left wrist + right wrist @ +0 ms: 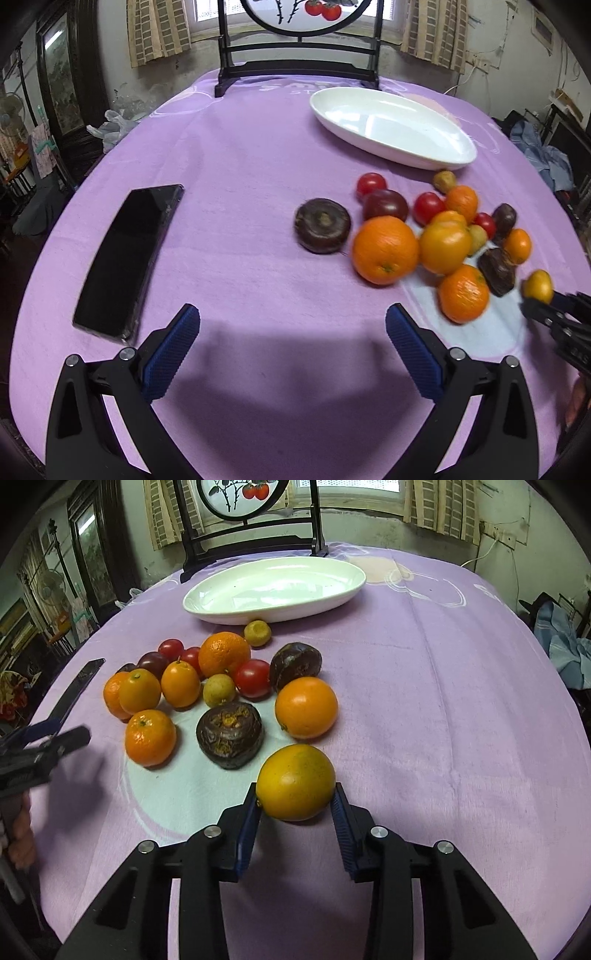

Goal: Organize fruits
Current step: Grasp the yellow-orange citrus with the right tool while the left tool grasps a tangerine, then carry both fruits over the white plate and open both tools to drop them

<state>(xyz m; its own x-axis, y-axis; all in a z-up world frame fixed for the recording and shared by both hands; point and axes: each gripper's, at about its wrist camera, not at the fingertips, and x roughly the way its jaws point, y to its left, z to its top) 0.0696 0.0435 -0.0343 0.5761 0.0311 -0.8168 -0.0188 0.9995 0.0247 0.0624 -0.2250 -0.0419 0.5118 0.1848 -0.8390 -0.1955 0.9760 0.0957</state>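
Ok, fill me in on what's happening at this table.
A person with a gripper in each hand is sorting fruit on a table with a purple cloth. The right gripper has a yellow-orange fruit between its pads, at the near edge of the pile. The left gripper is open, with nothing in it, over bare cloth beside a black phone. The white dish behind the pile has no fruit in it yet; oranges, tomatoes and dark fruits lie loose on the cloth.

Both your wrist views look steeply down, close over the desk (258, 155), sharing fruit pile (221, 686) and white dish (391, 125).
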